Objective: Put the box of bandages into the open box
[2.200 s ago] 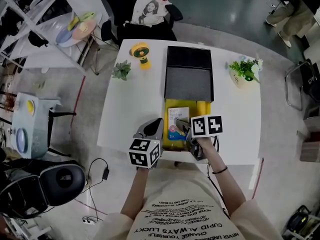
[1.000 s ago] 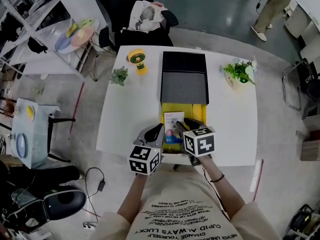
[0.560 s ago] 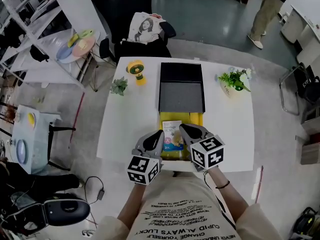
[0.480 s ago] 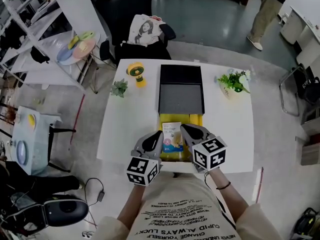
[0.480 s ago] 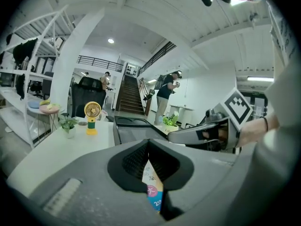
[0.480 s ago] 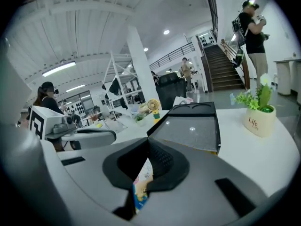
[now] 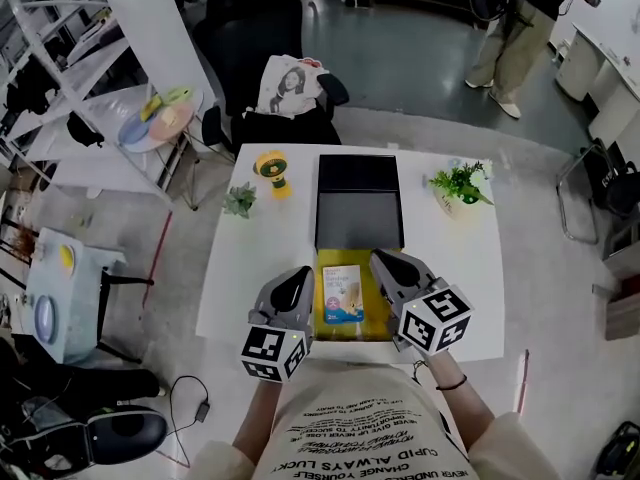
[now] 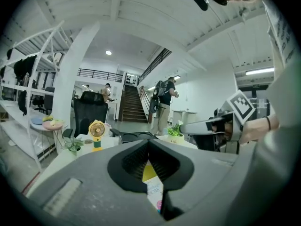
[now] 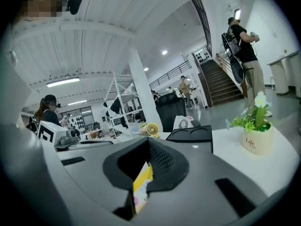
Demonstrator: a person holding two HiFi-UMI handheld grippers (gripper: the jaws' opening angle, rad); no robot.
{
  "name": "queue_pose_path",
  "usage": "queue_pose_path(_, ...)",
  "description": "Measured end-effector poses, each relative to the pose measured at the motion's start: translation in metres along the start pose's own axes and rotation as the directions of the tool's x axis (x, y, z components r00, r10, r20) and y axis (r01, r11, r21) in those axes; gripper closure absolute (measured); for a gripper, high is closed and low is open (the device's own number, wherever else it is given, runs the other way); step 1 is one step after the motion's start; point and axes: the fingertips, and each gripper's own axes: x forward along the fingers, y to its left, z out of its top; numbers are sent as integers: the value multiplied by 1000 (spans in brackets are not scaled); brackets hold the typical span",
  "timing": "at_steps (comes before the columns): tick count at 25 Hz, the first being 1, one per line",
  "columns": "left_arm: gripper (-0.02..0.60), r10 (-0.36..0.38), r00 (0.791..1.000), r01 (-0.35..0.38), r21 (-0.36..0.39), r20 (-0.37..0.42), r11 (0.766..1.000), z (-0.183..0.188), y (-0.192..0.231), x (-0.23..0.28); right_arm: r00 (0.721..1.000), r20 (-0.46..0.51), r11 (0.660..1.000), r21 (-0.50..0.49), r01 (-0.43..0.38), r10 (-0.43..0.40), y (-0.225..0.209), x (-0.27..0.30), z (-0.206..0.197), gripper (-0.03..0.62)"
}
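Note:
The open box [image 7: 383, 313] has a yellow inside and stands at the table's near edge, its black lid [image 7: 358, 200] folded back behind it. The white-and-blue box of bandages [image 7: 343, 293] lies flat inside it, with nothing holding it. My left gripper [image 7: 298, 278] hovers at the box's left side, shut and empty. My right gripper [image 7: 385, 263] hovers at its right side, also shut and empty. In the left gripper view the shut jaws [image 8: 149, 145] frame the bandage box [image 8: 154, 192] below them. The right gripper view shows the same through its own shut jaws [image 9: 149, 142].
A yellow desk fan [image 7: 270, 168] and a small green plant [image 7: 240, 200] stand at the table's back left. A potted plant in a white pot [image 7: 458, 183] is at the back right. A black chair with a bag [image 7: 290, 83] is behind the table, and a person [image 7: 515, 28] walks beyond.
The right gripper has drawn back from the bandage box and off to the right, with its jaws now shut. The left gripper has moved little. The bandage box stays lying in the yellow box.

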Motion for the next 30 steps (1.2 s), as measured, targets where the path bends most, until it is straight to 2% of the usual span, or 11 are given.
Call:
queue_pose_path(12, 560, 88, 994, -91, 44, 68, 995, 36, 28, -6, 986, 167, 1000, 0, 24, -24, -15, -14, 53, 590)
queue_pose_path(30, 560, 122, 990, -125, 47, 64, 991, 38, 34, 0, 978, 204, 998, -4, 56, -54, -36, -21, 58, 591)
